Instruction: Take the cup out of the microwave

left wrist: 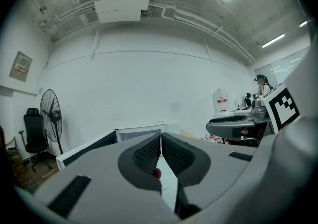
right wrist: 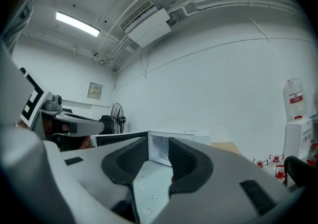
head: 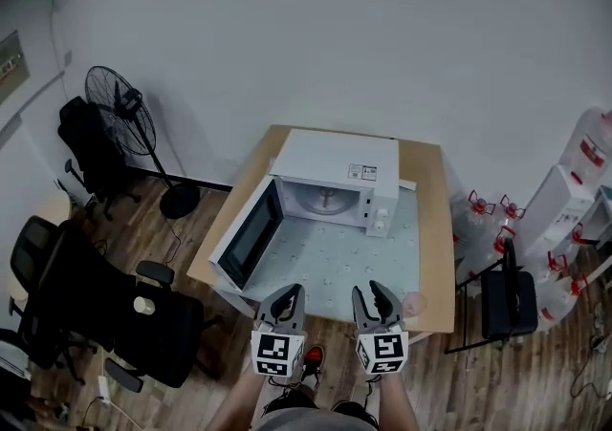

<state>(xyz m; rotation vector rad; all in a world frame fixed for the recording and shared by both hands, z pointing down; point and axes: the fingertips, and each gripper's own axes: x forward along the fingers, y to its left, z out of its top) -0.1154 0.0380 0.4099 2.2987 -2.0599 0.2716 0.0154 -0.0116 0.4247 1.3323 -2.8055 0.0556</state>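
Observation:
The white microwave (head: 337, 174) stands at the back of the wooden table (head: 436, 228) with its door (head: 246, 239) swung open to the left. Its cavity shows only the glass turntable (head: 326, 198). A clear cup (head: 413, 304), faint in the head view, stands upright on the table near the front right edge, just right of my right gripper (head: 371, 290). That gripper is open with nothing between its jaws (right wrist: 159, 141). My left gripper (head: 288, 291) hangs over the table's front edge beside it, its pads closed tip to tip and empty (left wrist: 161, 134). Both point level at the microwave.
A pale dotted mat (head: 335, 262) covers the table in front of the microwave. A standing fan (head: 120, 99) and black office chairs (head: 105, 310) are to the left. A black chair (head: 507, 300), water bottles (head: 488, 214) and a dispenser (head: 564, 195) stand to the right.

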